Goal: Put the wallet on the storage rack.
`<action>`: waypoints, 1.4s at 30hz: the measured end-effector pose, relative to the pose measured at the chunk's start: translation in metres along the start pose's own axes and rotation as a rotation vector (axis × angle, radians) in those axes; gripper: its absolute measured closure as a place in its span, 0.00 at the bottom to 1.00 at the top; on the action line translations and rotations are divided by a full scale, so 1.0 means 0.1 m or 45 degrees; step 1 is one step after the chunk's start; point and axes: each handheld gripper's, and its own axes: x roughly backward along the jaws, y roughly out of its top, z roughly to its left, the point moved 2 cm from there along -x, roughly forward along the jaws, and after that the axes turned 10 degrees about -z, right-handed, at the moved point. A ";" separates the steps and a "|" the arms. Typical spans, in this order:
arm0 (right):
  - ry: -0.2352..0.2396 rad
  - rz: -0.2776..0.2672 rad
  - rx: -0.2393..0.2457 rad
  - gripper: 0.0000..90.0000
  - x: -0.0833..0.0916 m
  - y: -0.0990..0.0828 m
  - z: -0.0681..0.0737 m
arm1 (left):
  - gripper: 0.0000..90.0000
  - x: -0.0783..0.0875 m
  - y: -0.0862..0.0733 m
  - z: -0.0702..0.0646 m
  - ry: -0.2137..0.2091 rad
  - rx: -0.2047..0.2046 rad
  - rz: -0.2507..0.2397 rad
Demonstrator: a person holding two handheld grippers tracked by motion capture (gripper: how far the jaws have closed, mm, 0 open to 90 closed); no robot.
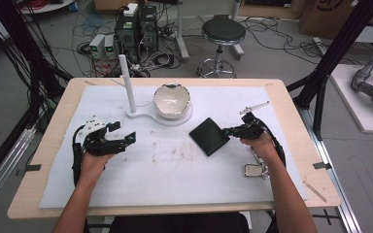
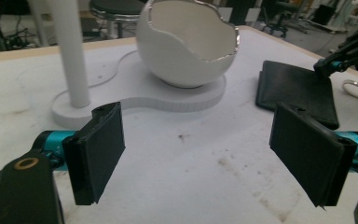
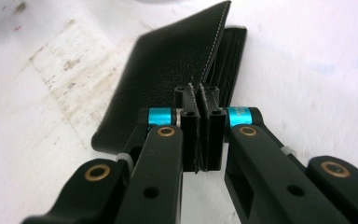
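Note:
A black leather wallet (image 1: 209, 136) (image 2: 298, 91) (image 3: 168, 70) lies right of the table's middle. My right gripper (image 1: 229, 131) (image 3: 200, 100) (image 2: 328, 67) is shut on the near edge of its top flap, with the thin leather pinched between the pads. The flap stands slightly apart from the wallet's lower half. Over the left part of the white sheet (image 1: 175, 174), my left gripper (image 1: 124, 131) (image 2: 205, 154) is open, its jaws wide apart with nothing between them, pointing toward the bowl and wallet.
A white eggshell-shaped bowl (image 1: 172, 100) (image 2: 186, 42) sits on a white base (image 1: 143, 115) that also carries an upright post (image 1: 127, 82) (image 2: 70, 51). A metal key ring (image 1: 254, 170) lies by the right wrist. A thin metal piece (image 1: 255, 107) lies beyond the right gripper.

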 end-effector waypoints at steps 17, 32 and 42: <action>0.013 -0.109 0.269 0.99 0.08 0.09 0.24 | 0.30 -0.94 0.00 -0.48 -0.319 -0.045 0.127; 0.068 -0.110 0.302 0.99 0.09 0.13 0.28 | 0.32 -1.56 -0.23 -0.68 -0.429 -0.003 0.248; 0.086 -0.111 0.308 0.99 0.10 0.13 0.29 | 0.36 -1.74 -0.28 -0.66 -0.464 0.043 0.306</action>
